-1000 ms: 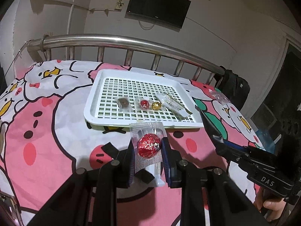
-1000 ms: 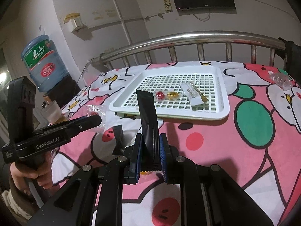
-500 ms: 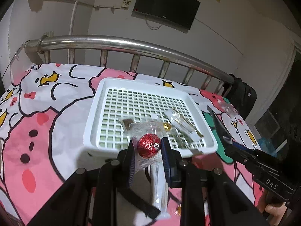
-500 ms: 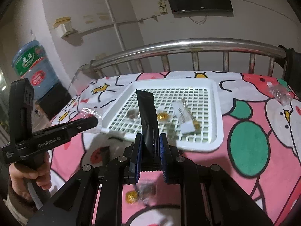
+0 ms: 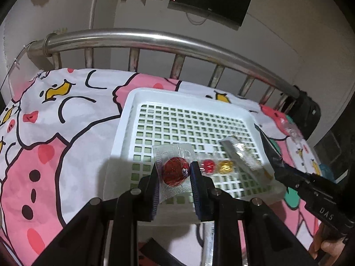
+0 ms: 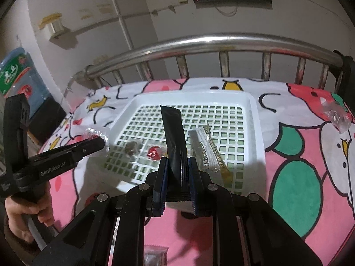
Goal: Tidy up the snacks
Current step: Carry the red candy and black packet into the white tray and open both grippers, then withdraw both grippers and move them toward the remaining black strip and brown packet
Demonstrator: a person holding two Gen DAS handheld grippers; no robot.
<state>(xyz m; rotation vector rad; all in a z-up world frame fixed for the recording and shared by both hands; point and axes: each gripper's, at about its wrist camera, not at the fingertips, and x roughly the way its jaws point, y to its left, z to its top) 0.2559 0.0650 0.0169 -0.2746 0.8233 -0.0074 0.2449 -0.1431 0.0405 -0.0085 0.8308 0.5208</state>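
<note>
Left hand-held gripper [image 5: 174, 173] pinches a clear-wrapped red foil ball [image 5: 175, 172]; right hand-held gripper [image 6: 177, 171] pinches a black sachet [image 6: 174, 137], possibly creased.

We see a bed under a pink cartoon-print sheet [image 5: 55, 133], with a curved steel rail [image 5: 155, 37] and upright bars at its far end. On the pale wall behind hangs a dark flat screen [image 5: 210, 2] — a cable loops beneath it. At the left of the right wrist view a blue water jug [image 6: 13, 71] stands beside the bed — only partly in frame.
</note>
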